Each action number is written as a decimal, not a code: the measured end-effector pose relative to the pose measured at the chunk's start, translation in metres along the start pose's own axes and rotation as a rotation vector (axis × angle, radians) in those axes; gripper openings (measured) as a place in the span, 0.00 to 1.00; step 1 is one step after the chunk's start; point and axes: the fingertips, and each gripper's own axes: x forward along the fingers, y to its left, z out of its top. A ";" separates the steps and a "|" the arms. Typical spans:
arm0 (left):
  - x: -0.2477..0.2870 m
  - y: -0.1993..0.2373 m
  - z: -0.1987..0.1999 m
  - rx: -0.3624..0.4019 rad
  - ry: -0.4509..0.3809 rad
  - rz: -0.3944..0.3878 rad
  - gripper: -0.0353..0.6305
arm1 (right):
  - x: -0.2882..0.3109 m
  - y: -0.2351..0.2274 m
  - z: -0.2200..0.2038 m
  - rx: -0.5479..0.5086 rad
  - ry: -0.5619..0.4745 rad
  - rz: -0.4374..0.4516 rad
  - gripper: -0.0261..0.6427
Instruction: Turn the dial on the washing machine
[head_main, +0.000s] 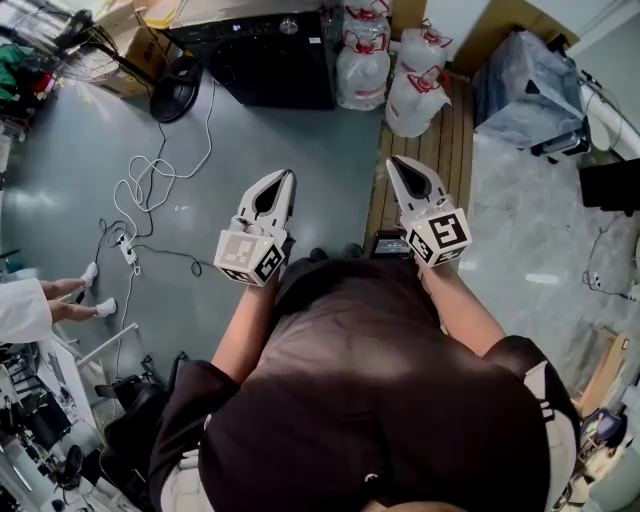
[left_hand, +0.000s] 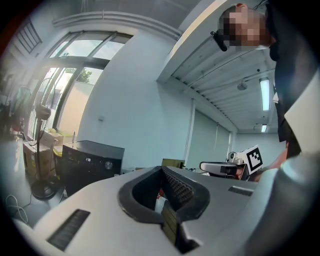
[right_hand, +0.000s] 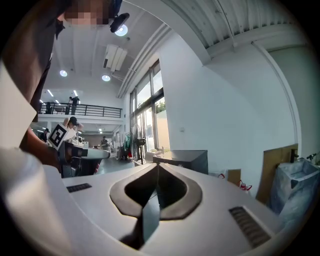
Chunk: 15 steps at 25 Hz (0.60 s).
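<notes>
The left tongs (head_main: 287, 180) and right tongs (head_main: 393, 162) are both closed together, empty, side by side. The washing machine (head_main: 275, 60) stands well ahead of them, its dial (head_main: 289, 26) untouched.

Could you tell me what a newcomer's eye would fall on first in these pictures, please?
Two white grippers with black-and-white marker cubes, the left gripper and the right gripper, jut side by side at mid-frame, both shut and empty. Beyond them, at the head view's top edge, stands the black box-shaped washing machine with its small silver dial, white tied plastic bags beside it.
</notes>
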 end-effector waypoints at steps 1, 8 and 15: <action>0.000 -0.001 -0.001 0.000 0.000 0.000 0.08 | -0.001 -0.002 -0.001 0.005 -0.001 0.000 0.07; 0.009 -0.015 0.001 0.004 -0.012 -0.014 0.08 | -0.011 -0.012 0.005 0.013 -0.020 0.001 0.07; 0.018 -0.037 -0.005 0.003 -0.011 -0.032 0.08 | -0.028 -0.025 0.000 -0.031 -0.007 0.002 0.07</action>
